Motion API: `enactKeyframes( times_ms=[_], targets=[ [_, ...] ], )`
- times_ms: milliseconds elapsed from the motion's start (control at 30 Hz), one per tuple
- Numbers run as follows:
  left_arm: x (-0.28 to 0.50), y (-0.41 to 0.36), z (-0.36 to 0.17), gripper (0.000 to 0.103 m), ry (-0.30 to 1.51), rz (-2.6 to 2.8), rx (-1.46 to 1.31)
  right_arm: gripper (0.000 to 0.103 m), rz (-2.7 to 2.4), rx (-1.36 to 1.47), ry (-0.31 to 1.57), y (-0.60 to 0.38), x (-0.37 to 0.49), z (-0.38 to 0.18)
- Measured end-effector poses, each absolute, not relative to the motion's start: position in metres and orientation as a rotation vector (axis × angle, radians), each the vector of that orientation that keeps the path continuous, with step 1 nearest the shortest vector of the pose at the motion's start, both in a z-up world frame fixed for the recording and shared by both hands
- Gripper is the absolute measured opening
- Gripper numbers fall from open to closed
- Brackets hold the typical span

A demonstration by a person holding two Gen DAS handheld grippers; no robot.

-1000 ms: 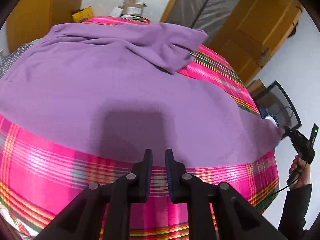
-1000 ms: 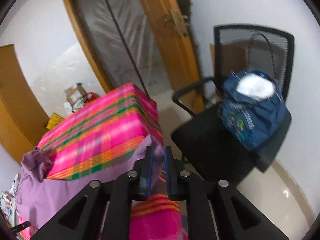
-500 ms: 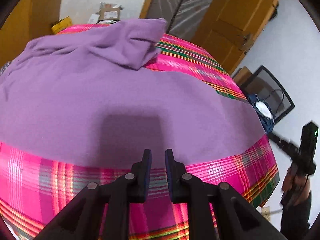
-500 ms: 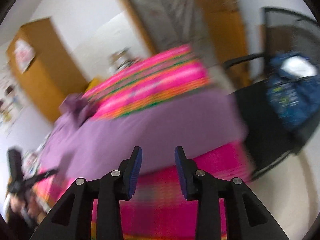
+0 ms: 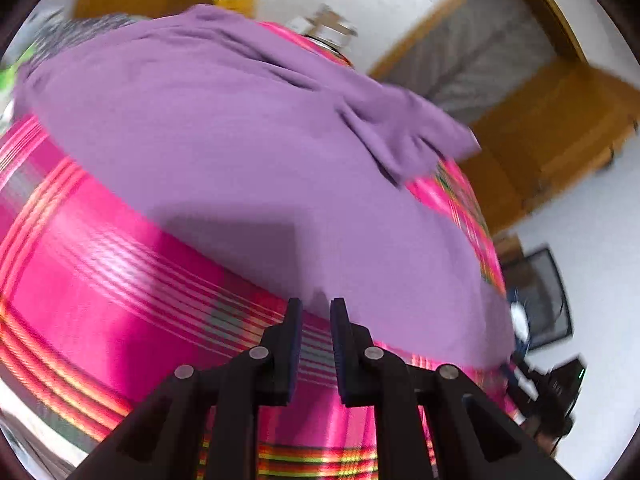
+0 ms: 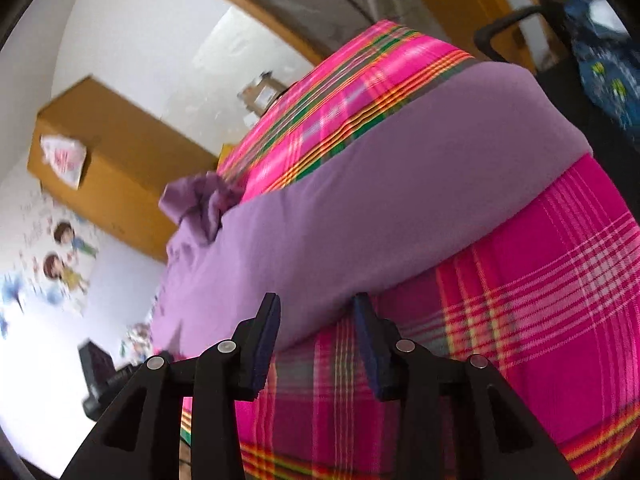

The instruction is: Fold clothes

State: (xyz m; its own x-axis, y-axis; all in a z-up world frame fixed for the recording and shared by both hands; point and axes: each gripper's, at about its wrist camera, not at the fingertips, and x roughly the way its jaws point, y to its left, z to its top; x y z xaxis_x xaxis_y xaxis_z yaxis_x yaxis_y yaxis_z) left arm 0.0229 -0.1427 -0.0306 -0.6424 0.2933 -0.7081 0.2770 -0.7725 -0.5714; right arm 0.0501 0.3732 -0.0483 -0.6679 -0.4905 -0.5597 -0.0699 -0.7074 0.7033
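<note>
A purple garment (image 5: 248, 128) lies spread flat on a table with a pink plaid cloth (image 5: 100, 280). One sleeve is bunched at its far right side (image 5: 404, 136). My left gripper (image 5: 314, 312) hovers at the garment's near hem, its jaws a narrow gap apart with nothing between them. In the right wrist view the garment (image 6: 360, 208) runs across the table, with a crumpled sleeve (image 6: 200, 204) at the far end. My right gripper (image 6: 316, 308) is open and empty, its fingers straddling the near hem edge.
A black office chair (image 5: 548, 296) with a blue bag (image 6: 604, 68) stands beside the table. Wooden doors (image 5: 540, 120) and a wooden cabinet (image 6: 108, 160) line the walls. Boxes (image 5: 328, 28) sit on the floor beyond the table. The other gripper (image 5: 552, 388) shows at the lower right.
My right gripper let go of the garment's corner, opened, and swung round to the near hem. My left gripper moved along the hem, and its view tilted.
</note>
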Motion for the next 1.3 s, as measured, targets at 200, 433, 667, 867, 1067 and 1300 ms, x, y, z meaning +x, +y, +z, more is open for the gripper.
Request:
enactKeyframes(
  times_ms=[200, 433, 667, 867, 1067, 1300],
  targets=[
    [0.023, -0.163, -0.043, 0.022, -1.281, 2.584, -1.293, 0.039, -2.450, 1.130, -1.079, 0.374, 0.045, -0.045],
    [0.019, -0.169, -0.050, 0.022, -1.386, 2.560, -1.241, 0.040, -2.465, 1.120, -1.095, 0.374, 0.034, -0.045],
    [0.014, -0.176, -0.055, 0.006, -1.452, 2.552, -1.263, 0.038, -2.474, 1.109, -1.118, 0.376, 0.029, -0.046],
    [0.017, -0.173, -0.052, 0.002, -1.415, 2.582, -1.255, 0.010, -2.514, 1.112, -1.121, 0.382, 0.033, -0.048],
    [0.020, -0.171, -0.038, 0.002, -1.357, 2.623, -1.203, 0.003, -2.532, 1.068, -1.148, 0.389, 0.041, -0.046],
    [0.025, -0.169, -0.016, 0.001, -1.293, 2.647, -1.148, 0.003, -2.539, 1.036, -1.136, 0.395, 0.050, -0.037]
  ],
)
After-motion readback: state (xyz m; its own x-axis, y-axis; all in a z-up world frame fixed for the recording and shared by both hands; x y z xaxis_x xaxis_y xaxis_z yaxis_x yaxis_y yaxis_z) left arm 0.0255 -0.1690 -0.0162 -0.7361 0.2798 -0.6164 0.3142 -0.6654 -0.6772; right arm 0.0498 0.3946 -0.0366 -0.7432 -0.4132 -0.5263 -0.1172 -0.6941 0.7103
